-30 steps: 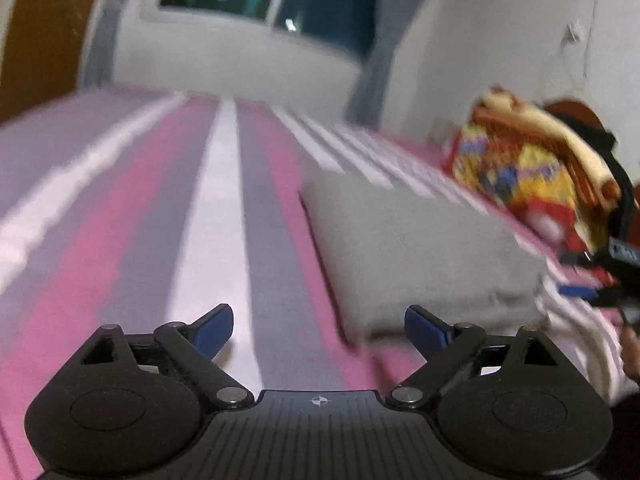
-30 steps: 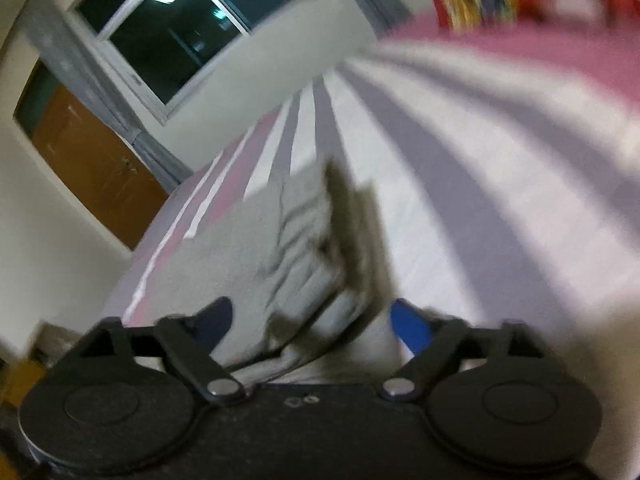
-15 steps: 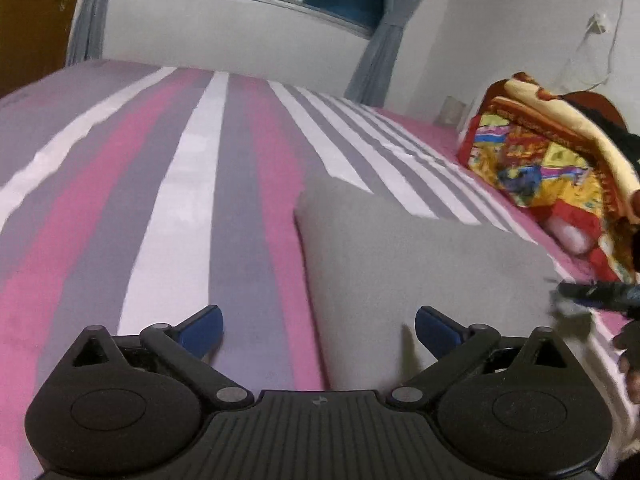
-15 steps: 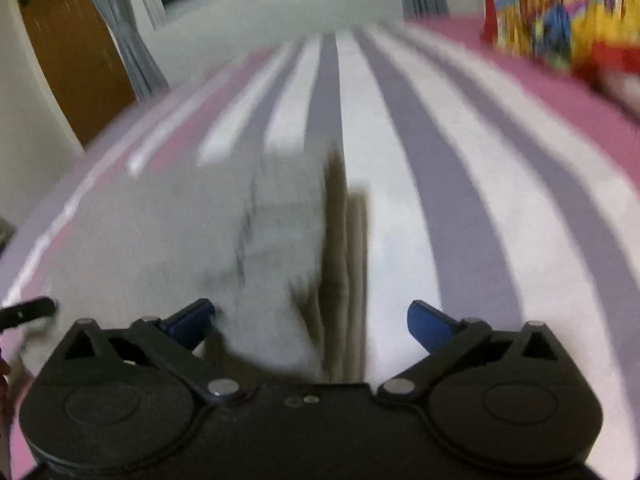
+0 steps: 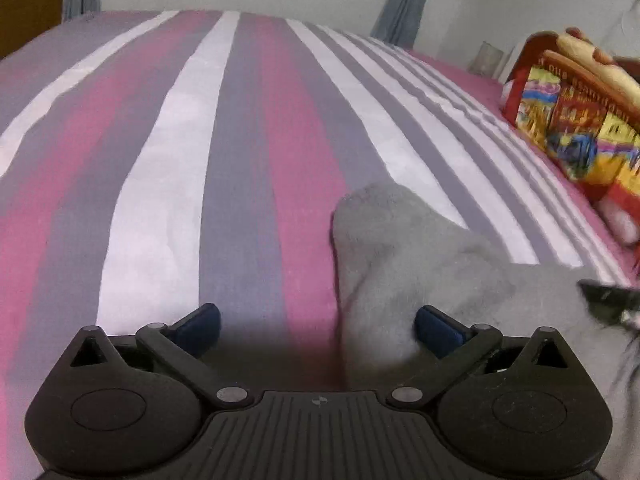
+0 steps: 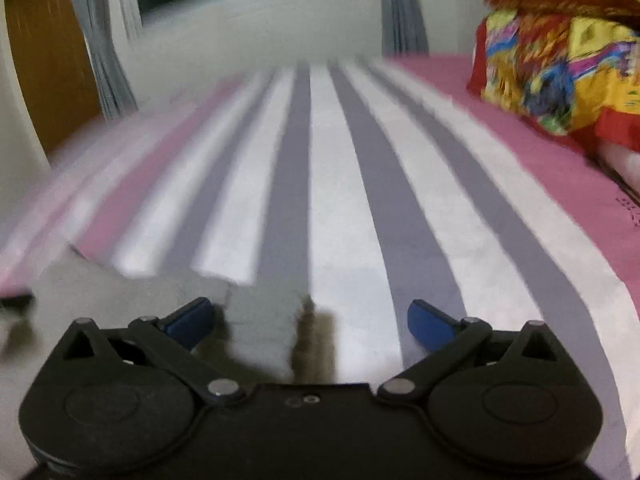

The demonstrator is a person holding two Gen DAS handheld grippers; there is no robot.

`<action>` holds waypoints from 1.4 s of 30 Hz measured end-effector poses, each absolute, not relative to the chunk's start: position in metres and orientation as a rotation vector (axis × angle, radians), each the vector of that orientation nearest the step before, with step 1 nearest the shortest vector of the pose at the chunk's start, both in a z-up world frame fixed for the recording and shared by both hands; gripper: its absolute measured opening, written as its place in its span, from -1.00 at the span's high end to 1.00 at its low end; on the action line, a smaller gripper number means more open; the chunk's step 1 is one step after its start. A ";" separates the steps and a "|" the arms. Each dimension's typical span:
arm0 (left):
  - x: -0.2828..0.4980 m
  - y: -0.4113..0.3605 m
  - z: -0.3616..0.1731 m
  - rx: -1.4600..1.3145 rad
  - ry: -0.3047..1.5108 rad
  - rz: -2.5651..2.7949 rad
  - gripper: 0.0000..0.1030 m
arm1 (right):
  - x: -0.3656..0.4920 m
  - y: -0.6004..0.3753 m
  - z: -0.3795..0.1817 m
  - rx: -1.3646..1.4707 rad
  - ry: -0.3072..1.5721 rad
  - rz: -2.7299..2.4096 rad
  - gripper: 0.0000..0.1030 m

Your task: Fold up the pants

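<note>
- Two grippers sit low over the striped bedsheet (image 5: 168, 184), and we read both as spread wide with nothing between their blue pads.
- Our left gripper (image 5: 316, 320) has the grey pants (image 5: 404, 264) in the lower right of its frame; the cloth's left edge runs up between the fingers, nearer the right-hand pad, which lies against or just over the fabric. The left-hand pad stands over bare sheet.
- Our right gripper (image 6: 308, 320) sees the pants (image 6: 132, 292) in the lower left of its frame, blurred; the right edge of the bundle, with a dark shadow beside it, falls between its fingers, closer to the left-hand pad.
- So the garment lies between our two tools, each holding one side edge in its opening; neither looks clearly nearer.
- From the left view the bundle tapers to a rounded corner pointing toward the upper middle of the frame, so we judge its long axis to run away from us, roughly along the stripes. Blur keeps us from being firmer.
- A bright patterned blanket (image 6: 560, 64) sits at the far right, well apart from the pants.
</note>
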State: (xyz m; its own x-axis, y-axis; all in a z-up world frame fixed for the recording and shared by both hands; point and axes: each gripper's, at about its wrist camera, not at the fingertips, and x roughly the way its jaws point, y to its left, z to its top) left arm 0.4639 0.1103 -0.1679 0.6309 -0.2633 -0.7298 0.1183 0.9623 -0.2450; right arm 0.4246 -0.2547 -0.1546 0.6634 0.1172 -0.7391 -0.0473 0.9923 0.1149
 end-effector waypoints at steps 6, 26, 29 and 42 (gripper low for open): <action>0.475 0.101 -0.173 -0.171 0.839 -0.198 -1.00 | 0.419 -0.247 -0.131 0.086 0.715 0.078 -0.96; 0.414 0.093 -0.156 -0.075 0.810 -0.160 -1.00 | 0.369 -0.241 -0.137 -0.022 0.786 0.113 -0.96; 0.413 0.097 -0.153 -0.110 0.824 -0.148 -1.00 | 0.376 -0.251 -0.151 0.107 0.835 0.118 -0.96; 0.363 0.082 -0.136 0.024 0.819 -0.176 -1.00 | 0.324 -0.249 -0.127 0.053 0.770 0.163 -0.96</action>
State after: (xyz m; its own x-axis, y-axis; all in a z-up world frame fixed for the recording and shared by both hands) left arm 0.3630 0.0821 -0.1357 0.6690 -0.1466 -0.7287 0.1649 0.9852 -0.0467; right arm 0.3243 -0.2487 -0.1269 0.7064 0.1657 -0.6882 -0.1272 0.9861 0.1069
